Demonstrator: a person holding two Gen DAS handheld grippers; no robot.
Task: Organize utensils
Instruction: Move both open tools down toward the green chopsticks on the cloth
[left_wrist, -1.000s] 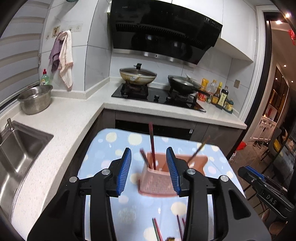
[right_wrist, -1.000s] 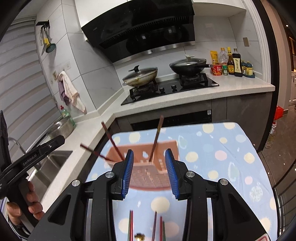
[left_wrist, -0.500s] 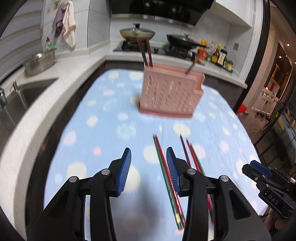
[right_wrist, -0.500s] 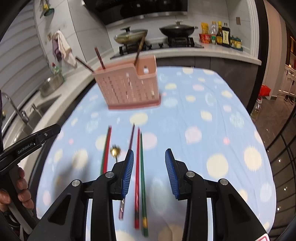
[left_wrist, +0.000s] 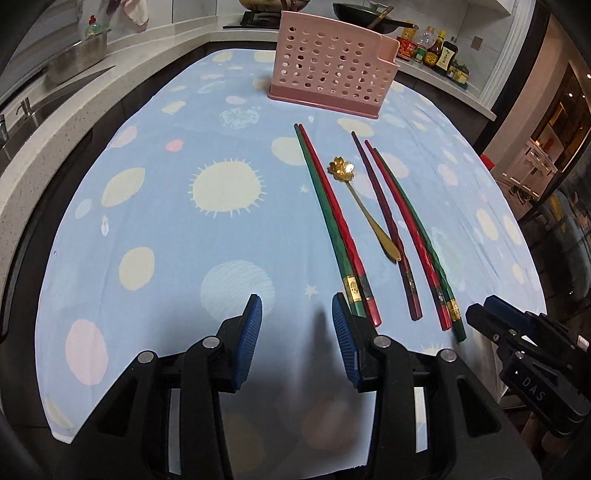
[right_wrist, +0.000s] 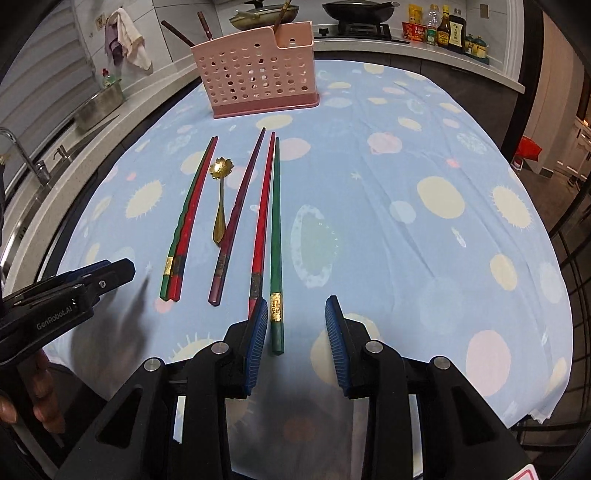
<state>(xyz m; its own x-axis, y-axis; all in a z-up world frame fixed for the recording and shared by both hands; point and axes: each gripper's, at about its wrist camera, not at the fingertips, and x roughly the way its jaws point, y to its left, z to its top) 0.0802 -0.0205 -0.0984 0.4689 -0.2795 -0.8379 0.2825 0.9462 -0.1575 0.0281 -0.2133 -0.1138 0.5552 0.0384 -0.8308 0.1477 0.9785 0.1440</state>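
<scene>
A pink perforated utensil holder stands at the far end of the blue dotted tablecloth, with a few chopsticks upright in it. Several chopsticks and a gold flower spoon lie in a row on the cloth. My left gripper hovers open and empty, its right pad beside the end of a green-and-red pair. The jaws of my right gripper are closing; the end of a green chopstick lies between them, next to the left pad, ungripped.
A purple chopstick and a red one lie left of the green one. A counter with sink and metal bowl runs along the left. Stove, pans and sauce bottles sit behind. The cloth's near edge hangs under both grippers.
Both grippers dropped and pulled back from the holder to the near ends of the chopsticks, tilting down. The right jaws have narrowed slightly.
</scene>
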